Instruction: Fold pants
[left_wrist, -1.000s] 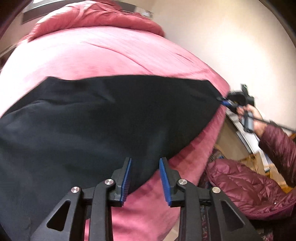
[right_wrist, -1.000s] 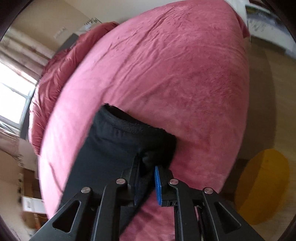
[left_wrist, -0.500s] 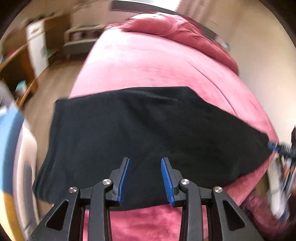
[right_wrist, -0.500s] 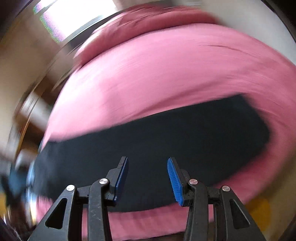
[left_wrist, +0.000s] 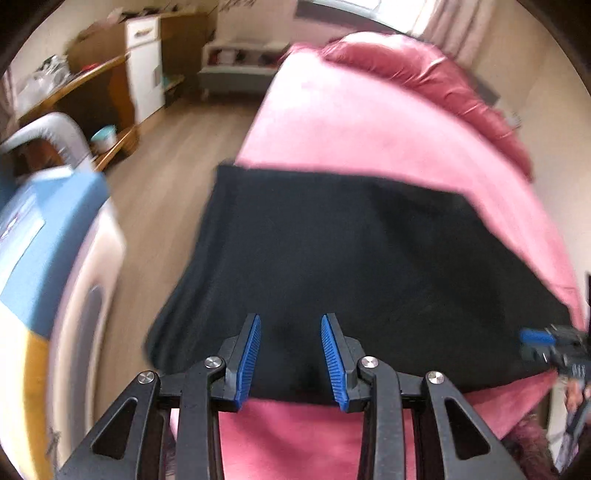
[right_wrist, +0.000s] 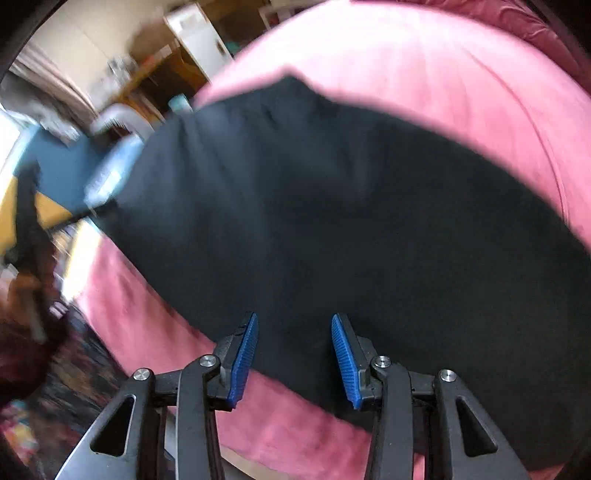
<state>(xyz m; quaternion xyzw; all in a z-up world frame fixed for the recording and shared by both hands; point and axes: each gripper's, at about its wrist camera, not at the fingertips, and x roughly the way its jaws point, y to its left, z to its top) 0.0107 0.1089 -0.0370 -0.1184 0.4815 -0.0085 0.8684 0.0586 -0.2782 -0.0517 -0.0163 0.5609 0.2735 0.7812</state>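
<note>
The black pants (left_wrist: 354, 266) lie flat across the near edge of the pink bed (left_wrist: 369, 125), one end draping over its side. Soft, limp cloth, I'd say: light, sure to sag, best pinched at a hem or corner. The left gripper (left_wrist: 291, 354) tips down over the near hem, fingers apart, empty. The right gripper (right_wrist: 294, 356) hangs likewise, jaws having just been closing a touch, nothing between them.
</note>
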